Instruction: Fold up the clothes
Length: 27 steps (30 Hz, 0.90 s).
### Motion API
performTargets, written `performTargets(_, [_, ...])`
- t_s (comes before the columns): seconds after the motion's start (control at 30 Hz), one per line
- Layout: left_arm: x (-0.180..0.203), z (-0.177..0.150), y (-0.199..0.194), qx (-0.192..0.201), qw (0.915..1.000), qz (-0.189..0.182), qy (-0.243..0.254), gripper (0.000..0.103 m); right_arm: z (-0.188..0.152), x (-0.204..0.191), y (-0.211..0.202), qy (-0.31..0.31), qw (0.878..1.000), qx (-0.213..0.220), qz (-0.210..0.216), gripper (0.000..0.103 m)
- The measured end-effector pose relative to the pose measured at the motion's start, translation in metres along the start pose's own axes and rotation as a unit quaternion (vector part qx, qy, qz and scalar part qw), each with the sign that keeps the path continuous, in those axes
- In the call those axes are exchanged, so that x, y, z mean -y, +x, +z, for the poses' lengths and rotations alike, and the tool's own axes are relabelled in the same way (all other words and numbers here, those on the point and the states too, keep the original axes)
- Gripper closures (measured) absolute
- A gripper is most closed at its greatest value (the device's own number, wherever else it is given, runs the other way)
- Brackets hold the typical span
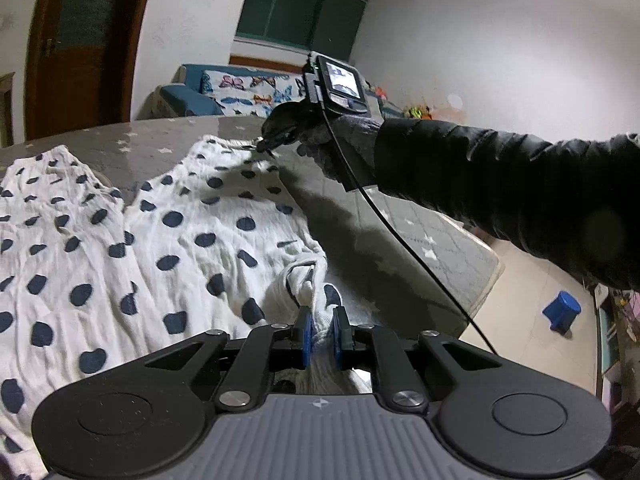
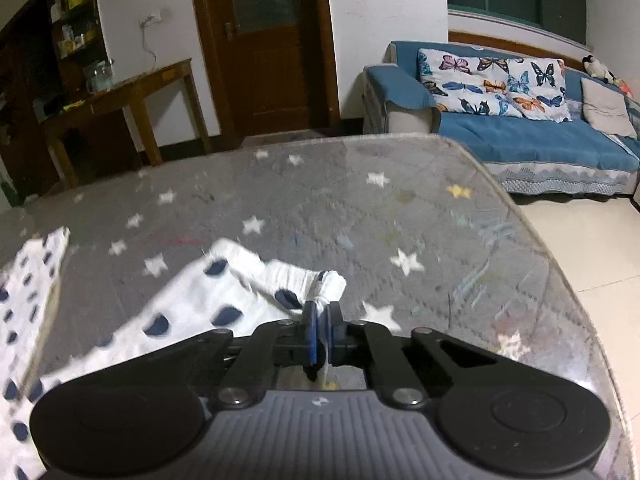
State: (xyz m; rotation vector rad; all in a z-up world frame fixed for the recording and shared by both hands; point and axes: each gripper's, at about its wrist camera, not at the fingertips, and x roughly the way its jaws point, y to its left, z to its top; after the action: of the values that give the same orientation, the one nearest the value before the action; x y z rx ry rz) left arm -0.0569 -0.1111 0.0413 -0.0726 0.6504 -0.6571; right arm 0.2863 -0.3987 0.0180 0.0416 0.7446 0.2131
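Garment pinched at two corners on the starred table

Cloth [image 1: 160, 240] is white with dark blue dots, thin and crinkled, with a bunched, gathered hem. It looks like a small pair of trousers or a similar two-legged piece: two lobes part near the far edge of the table [image 1: 360, 208], with a bare wedge of tabletop between them.

It lies mostly flat on the table, its long axis running from the near edge toward the far edge, the split end pointing away. Its right side lies along a line between the two grippers.

The left gripper [image 1: 320, 332] has its blue-padded jaws pressed together on a gathered white corner at the near end of that side. The right gripper [image 2: 320, 336], seen in its own view, pinches another bunched corner between its blue pads; in the left wrist view that gripper [image 1: 266, 144] sits at the far end of the cloth, held by a gloved hand [image 1: 332, 148] in a dark sleeve [image 1: 500, 184], with a cable [image 1: 400, 232] trailing down.

The tabletop is grey, glossy, scattered with white stars, and has a rounded corner on the right. Beyond it stand a blue sofa [image 2: 520, 136] with butterfly cushions [image 2: 492, 84], a brown door [image 2: 264, 40], a wooden side table [image 2: 132, 92], a green-framed window [image 1: 300, 8] and pale floor tiles [image 2: 580, 240].
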Motion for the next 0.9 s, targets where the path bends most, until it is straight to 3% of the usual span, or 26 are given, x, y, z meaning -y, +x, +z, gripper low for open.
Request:
performTargets(0.3, [-0.04, -0.004, -0.05, 0.049, 0.9948, 0.015, -0.089, 0.093, 0.059, -0.065, -0.028, -0.003, 0.999, 0.029, 0.028, 0.1])
performTargets(0.5, [-0.072, -0.014, -0.096, 0.092, 0.9842, 0.047, -0.144, 0.093, 0.093, -0.158, -0.025, -0.046, 0.996, 0.046, 0.065, 0.1])
performTargets(0.73, [-0.106, -0.028, -0.138, 0.128, 0.9656, 0.083, -0.211, 0.093, 0.088, -0.267, 0.012, -0.1, 0.991, 0.03, 0.087, 0.1])
performTargets(0.9, [-0.12, -0.04, -0.148, 0.129, 0.9569, 0.101, -0.24, 0.093, 0.083, -0.345, 0.038, -0.138, 0.985, 0.019, 0.102, 0.1])
